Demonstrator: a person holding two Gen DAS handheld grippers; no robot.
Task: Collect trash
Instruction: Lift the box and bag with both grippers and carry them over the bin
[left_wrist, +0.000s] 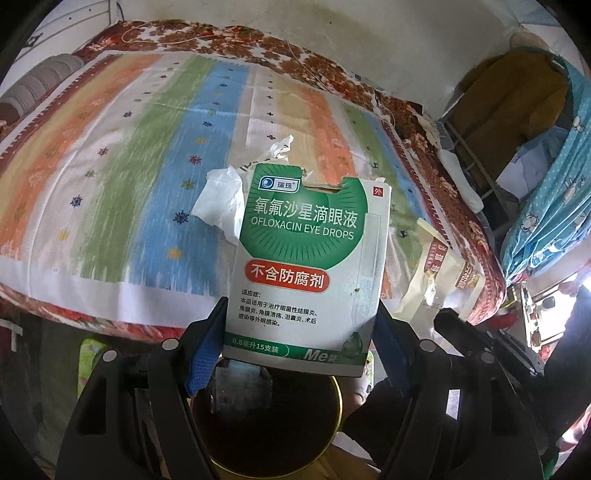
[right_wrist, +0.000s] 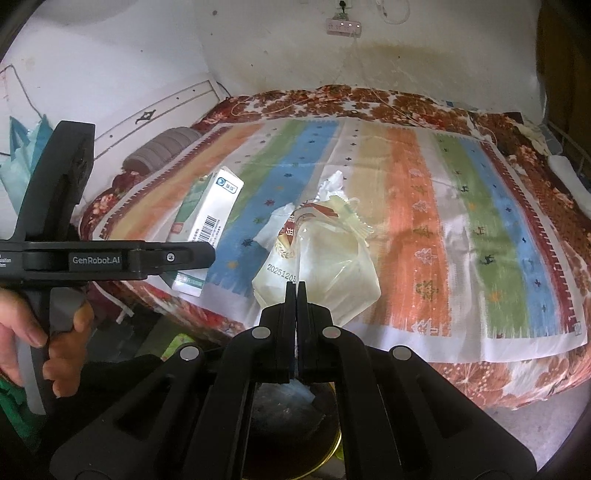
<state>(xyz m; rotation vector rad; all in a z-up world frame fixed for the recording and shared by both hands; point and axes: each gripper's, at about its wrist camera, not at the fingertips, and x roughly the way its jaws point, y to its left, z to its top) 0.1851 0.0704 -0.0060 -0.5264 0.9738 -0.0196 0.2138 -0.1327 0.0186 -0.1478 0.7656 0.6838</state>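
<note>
Trash is split between the two hand-held grippers: the left hand-held gripper (left_wrist: 301, 325) clamps a torn green-and-white eye-drops box (left_wrist: 306, 258) between its blue pads, its jaws standing wide around the carton, and only the left wrist view lets the print "OFLOXACIN EYE DROPS" be read. From the right wrist view the same box (right_wrist: 208, 218) shows just its white barcode side, with the left tool's black body reading "GenRobot.AI" and a person's hand (right_wrist: 44, 332) on its grip at the left edge. The right hand-held gripper (right_wrist: 296, 291) has its jaws pressed fully together on the near edge of a crinkled clear-and-cream plastic wrapper (right_wrist: 325, 258) stamped 20251205; in the left view that wrapper (left_wrist: 439, 273) appears only partly, at the right. Crumpled white tissue (left_wrist: 221, 203) lies on the bed behind the box, half hidden by it. Below both tools a round dark bin with a yellow rim (left_wrist: 338, 417) is mostly covered by the gripper bodies, its contents unclear. Everything hangs over the near edge of a bed with a striped cloth (right_wrist: 461, 229) over a red floral quilt (right_wrist: 517, 369), under stained white walls and a power strip (right_wrist: 343, 26).
</note>
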